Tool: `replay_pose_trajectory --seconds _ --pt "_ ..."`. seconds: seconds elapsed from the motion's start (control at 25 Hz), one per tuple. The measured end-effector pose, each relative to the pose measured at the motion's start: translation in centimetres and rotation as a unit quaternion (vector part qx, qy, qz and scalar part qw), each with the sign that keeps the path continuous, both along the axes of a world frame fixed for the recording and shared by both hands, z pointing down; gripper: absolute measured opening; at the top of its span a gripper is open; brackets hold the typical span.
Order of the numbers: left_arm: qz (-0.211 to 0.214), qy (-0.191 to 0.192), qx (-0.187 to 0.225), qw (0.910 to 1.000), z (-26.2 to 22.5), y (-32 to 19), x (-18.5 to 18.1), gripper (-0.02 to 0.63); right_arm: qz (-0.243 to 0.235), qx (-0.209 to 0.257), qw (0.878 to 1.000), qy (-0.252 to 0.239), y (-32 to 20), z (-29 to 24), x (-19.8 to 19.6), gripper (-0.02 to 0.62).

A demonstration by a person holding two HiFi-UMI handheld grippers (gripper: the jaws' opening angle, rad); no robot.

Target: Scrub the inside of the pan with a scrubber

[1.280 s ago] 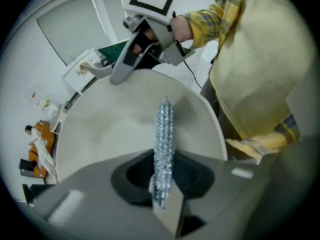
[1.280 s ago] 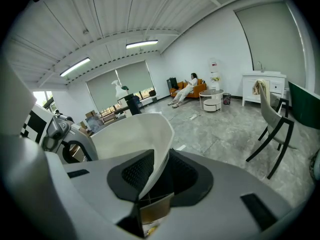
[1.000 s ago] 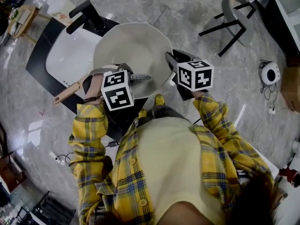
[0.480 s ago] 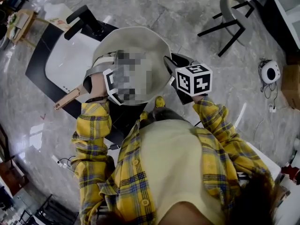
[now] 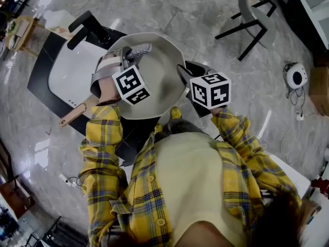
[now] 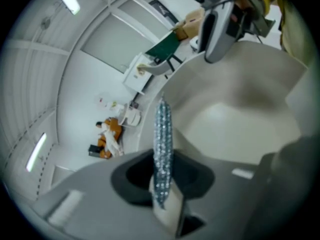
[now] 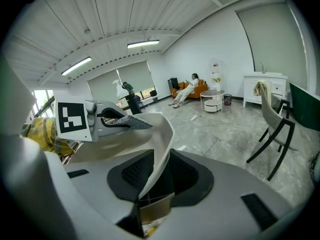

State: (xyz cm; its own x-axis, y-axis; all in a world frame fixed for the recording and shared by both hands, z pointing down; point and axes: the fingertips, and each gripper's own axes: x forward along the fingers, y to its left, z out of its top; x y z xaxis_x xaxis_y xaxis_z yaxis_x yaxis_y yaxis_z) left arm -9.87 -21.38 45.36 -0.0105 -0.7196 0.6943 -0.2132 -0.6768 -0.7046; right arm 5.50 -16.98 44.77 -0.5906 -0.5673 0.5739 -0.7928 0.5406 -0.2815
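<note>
A cream, many-sided pan [image 5: 154, 71] is held tilted above the sink area, its wooden handle [image 5: 74, 113] sticking out to the lower left. My right gripper [image 5: 184, 75] is shut on the pan's right rim [image 7: 162, 149]. My left gripper [image 5: 128, 53] is shut on a flat silver mesh scrubber [image 5: 138, 49], which lies against the pan's inside near its far rim. In the left gripper view the scrubber [image 6: 162, 151] stands edge-on between the jaws, with the pan's pale inside [image 6: 240, 114] to the right. The right gripper view shows the scrubber [image 7: 127, 123] over the pan bowl.
A white sink [image 5: 72, 66] with a black faucet [image 5: 90, 25] sits in a dark counter under the pan. A chair [image 5: 254, 14] stands on the marble floor at the upper right. A small round white device [image 5: 296, 77] lies on the floor at the far right.
My left gripper has carried the scrubber from the pan's near side up across its inside to the far rim. The pan has shifted slightly. The right gripper has kept its hold on the rim.
</note>
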Motion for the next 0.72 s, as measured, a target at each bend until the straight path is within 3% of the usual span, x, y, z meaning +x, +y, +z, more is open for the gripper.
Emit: replay_pose_trajectory --seconds 0.16,0.4,0.72 --pt "0.0 -0.02 0.003 0.9998 0.7 -0.2 0.3 0.086 -0.001 -0.001 1.0 -0.002 -0.1 0.0 -0.1 0.067" --pt "0.01 -0.043 -0.028 0.9986 2.5 0.7 0.9 0.084 -0.002 -0.002 1.0 -0.005 -0.1 0.0 -0.1 0.067" --pt "0.009 -0.024 -0.102 0.9945 4.3 2.8 1.1 0.084 -0.004 -0.005 1.0 -0.008 -0.1 0.0 -0.1 0.067"
